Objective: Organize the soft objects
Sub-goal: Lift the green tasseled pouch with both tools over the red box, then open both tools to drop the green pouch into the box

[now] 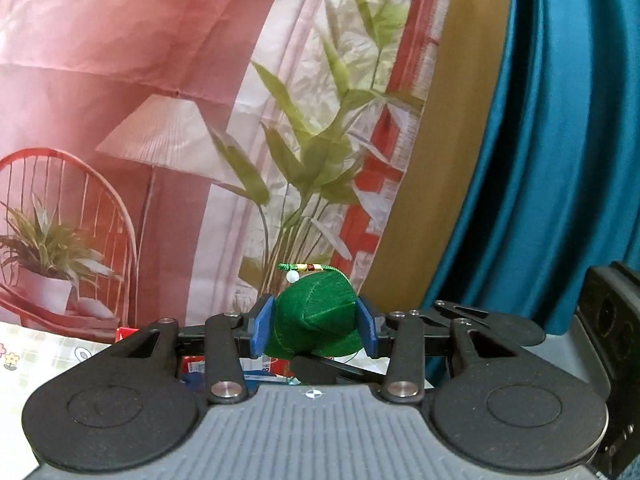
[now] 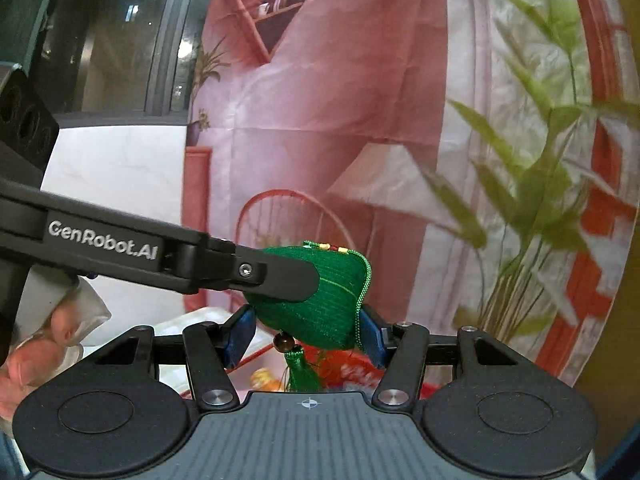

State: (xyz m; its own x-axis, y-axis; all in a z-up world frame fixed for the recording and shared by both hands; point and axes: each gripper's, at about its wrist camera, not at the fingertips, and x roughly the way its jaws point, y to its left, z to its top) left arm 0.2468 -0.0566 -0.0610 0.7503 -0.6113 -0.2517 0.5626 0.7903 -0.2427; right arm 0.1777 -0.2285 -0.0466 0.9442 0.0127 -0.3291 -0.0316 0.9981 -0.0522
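A green thread-wrapped sachet [image 1: 316, 316], pyramid-shaped with a beaded cord and a white bead on top, is held up in the air. My left gripper [image 1: 315, 330] is shut on it between its blue pads [image 1: 262, 330]. In the right wrist view the same green sachet [image 2: 320, 300] hangs a brown bead and a green tassel [image 2: 300, 372] below. My right gripper [image 2: 306, 334] has its blue pads on both sides of the sachet's lower part. The left gripper's black finger [image 2: 272, 276] reaches in from the left and presses on the sachet.
A printed backdrop [image 1: 180, 120] with a lamp, chair and plants hangs close behind. A teal curtain [image 1: 560, 140] is at the right. Below are a red container [image 2: 360, 376] with colourful items and a patterned tablecloth [image 1: 24, 352]. A gloved hand [image 2: 44, 340] is at lower left.
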